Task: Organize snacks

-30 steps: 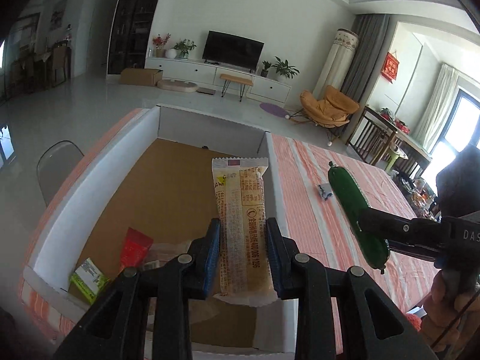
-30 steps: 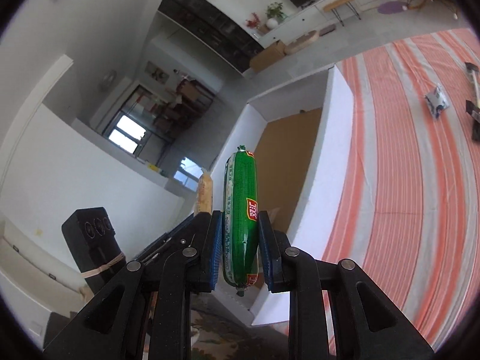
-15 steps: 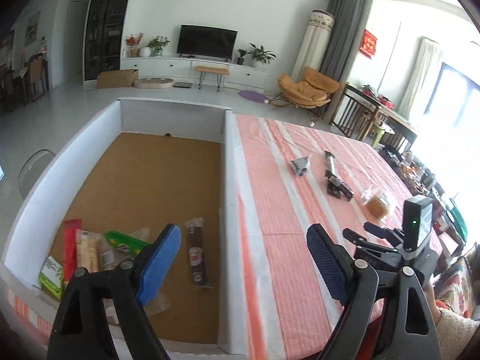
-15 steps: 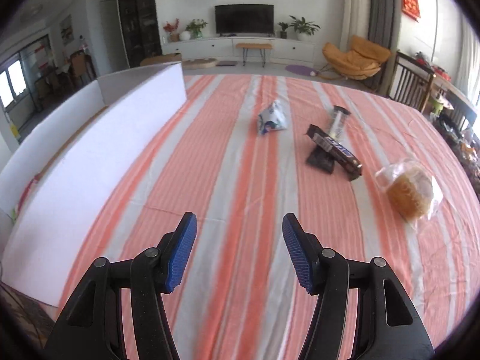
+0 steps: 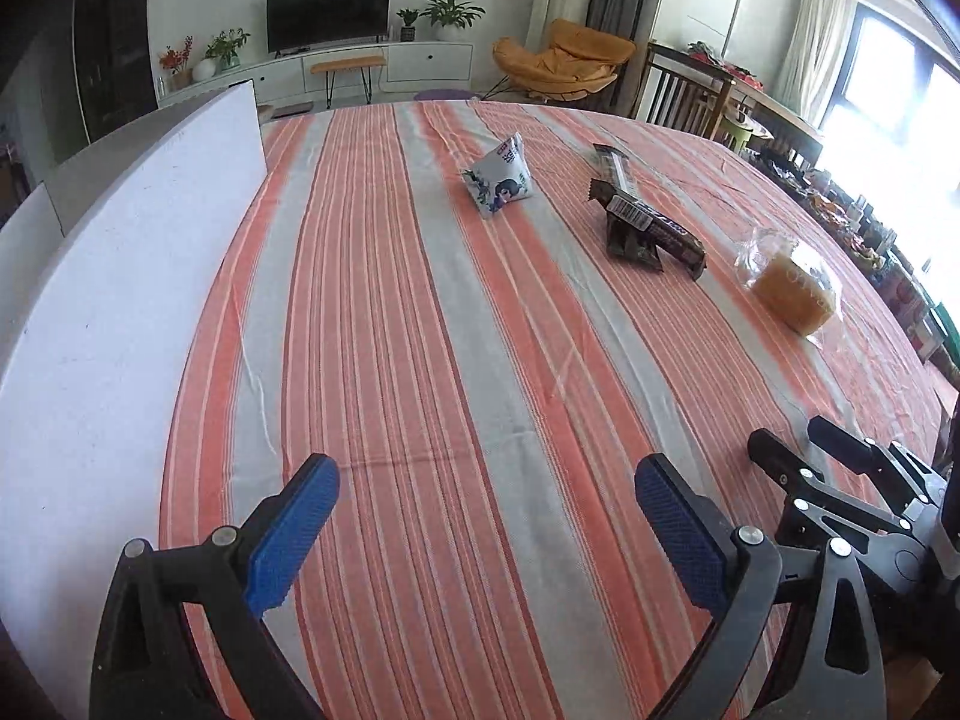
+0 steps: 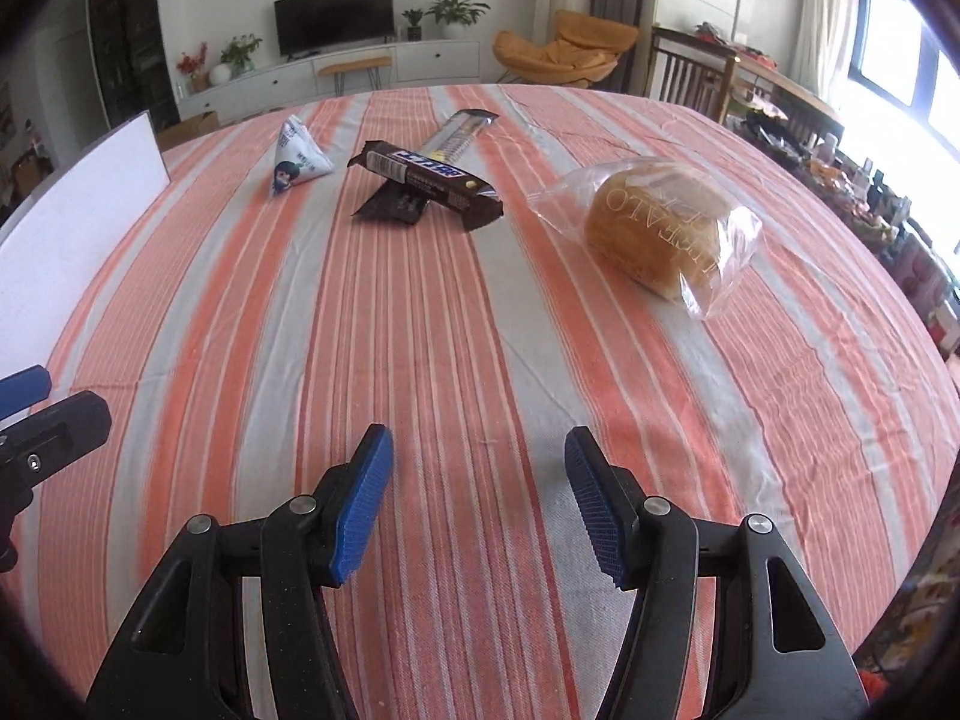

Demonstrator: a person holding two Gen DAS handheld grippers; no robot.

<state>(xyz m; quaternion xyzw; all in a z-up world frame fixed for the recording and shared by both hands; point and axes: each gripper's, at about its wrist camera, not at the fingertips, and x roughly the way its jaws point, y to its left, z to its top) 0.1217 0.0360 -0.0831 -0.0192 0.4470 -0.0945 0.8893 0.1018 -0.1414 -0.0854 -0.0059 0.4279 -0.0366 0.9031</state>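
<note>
Because nothing is carried at this moment, both pairs of fingers are held apart over the striped counter [image 5: 480, 360], apparently in readiness for the next pick. The left gripper [image 5: 486, 516] has just been opening, its blue pads spread very wide with only cloth between them; the right gripper [image 6: 477, 504] is held about half open, also empty. The white box wall [image 5: 120, 300] is seen at the left edge of the counter, presumably where the snacks are gathered. Four snacks are left on the counter well ahead of the fingers: a small white pouch [image 6: 294, 159], a dark chocolate bar [image 6: 429, 177] propped across a second dark bar [image 6: 456, 132], and a bagged bun [image 6: 660, 228] off to the right. The bun lies nearest the right gripper, so it is judged a likely target.
</note>
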